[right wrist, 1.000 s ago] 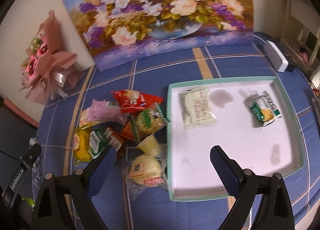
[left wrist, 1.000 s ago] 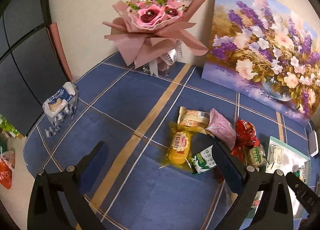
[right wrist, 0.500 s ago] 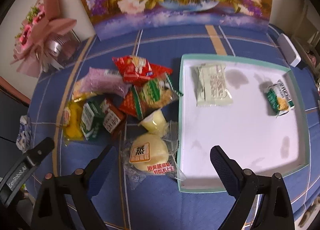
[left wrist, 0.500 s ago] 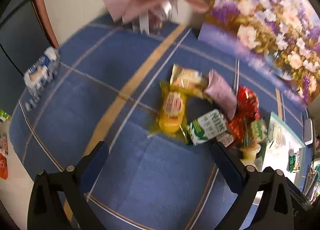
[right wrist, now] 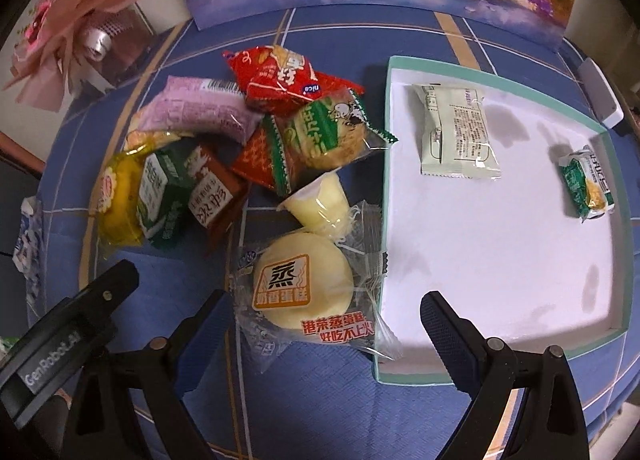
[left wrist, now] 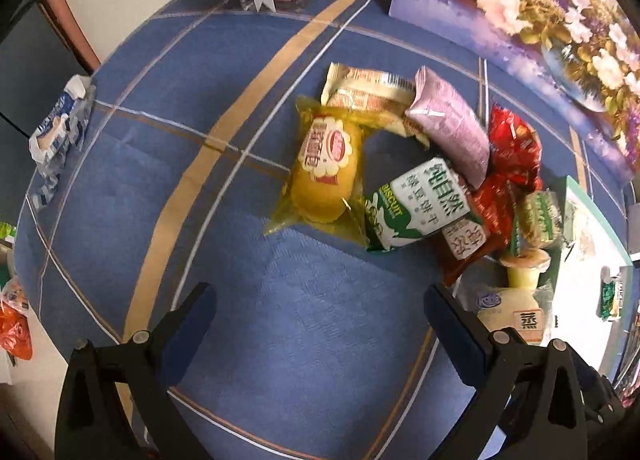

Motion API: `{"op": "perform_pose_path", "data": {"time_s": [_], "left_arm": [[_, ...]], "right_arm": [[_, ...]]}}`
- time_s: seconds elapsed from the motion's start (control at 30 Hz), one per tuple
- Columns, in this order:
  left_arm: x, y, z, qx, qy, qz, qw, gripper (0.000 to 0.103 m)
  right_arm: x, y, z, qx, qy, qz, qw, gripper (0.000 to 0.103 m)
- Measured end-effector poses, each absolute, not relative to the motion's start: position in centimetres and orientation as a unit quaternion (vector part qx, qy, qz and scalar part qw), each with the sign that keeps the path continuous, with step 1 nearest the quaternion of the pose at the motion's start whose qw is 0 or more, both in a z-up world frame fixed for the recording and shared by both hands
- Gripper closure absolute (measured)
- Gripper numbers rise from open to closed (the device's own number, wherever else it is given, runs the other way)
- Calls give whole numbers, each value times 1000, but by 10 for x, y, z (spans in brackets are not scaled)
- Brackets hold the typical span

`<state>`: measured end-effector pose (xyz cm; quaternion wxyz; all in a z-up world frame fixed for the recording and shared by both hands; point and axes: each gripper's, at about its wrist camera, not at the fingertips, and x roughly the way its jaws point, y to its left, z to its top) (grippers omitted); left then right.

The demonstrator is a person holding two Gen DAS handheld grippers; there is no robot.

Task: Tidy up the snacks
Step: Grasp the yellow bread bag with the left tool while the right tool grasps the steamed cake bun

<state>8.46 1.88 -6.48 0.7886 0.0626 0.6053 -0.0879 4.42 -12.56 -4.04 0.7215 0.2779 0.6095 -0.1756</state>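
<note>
The right claw is spread wide and empty, poised over a round steamed cake in crinkled clear wrap beside the tray's left rim. The left claw is likewise spread over bare blue cloth. Glossy foil and plastic snack packets are heaped mid-surface; two flat packets lie inside the white tray.

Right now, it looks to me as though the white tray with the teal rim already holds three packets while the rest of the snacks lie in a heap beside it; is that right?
Not quite: the tray holds two packets, not three. The right wrist view shows a pale green packet and a small green and yellow packet inside it. The rest of the snacks do lie in a heap beside it.
</note>
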Motion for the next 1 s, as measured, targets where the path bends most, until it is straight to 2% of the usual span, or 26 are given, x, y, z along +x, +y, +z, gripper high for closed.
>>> {"op": "perform_pose_path", "data": {"time_s": [0.8,1.0], "left_arm": [[96,52,-71,4,627,-72,776,1],[97,47,-77,-1,633,-68,771,1]], "right_arm": [[66,-93,-41,270,611,-129,733,7],[68,-91,-54,276,610,-133,731,13]]}}
